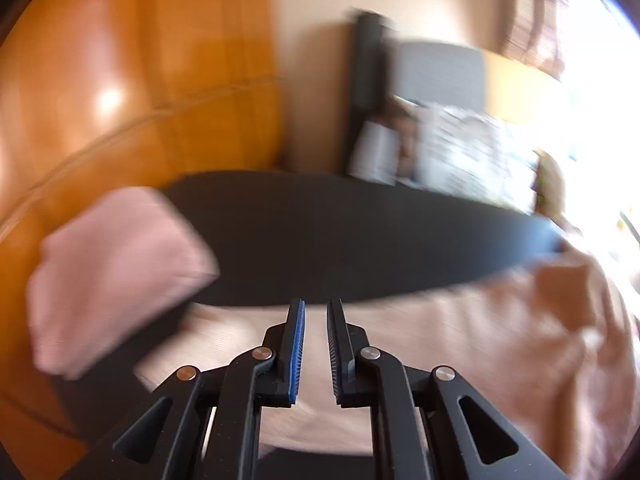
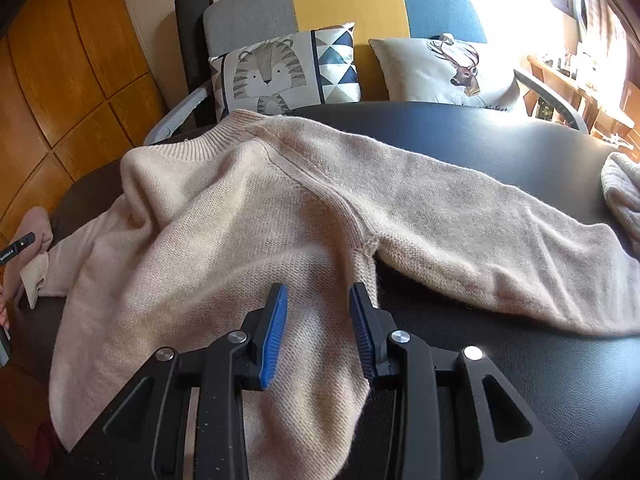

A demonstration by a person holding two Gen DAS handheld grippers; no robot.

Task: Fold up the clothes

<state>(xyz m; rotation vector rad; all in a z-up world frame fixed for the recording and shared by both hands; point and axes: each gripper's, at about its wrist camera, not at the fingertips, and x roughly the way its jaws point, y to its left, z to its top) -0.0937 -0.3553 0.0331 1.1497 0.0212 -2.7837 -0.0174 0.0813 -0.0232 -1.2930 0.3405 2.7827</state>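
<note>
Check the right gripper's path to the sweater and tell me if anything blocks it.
Nothing visible blocks it. The right gripper hangs with fingers apart directly over the beige sweater, which lies spread on the black table. Only bare knit shows between the fingers.

My sweater (image 2: pixel 240 216) lies spread on the table (image 2: pixel 520 152), what seems a folded garment (image 1: pixel 116 272) left of it, cushions (image 2: pixel 288 68) behind.
</note>
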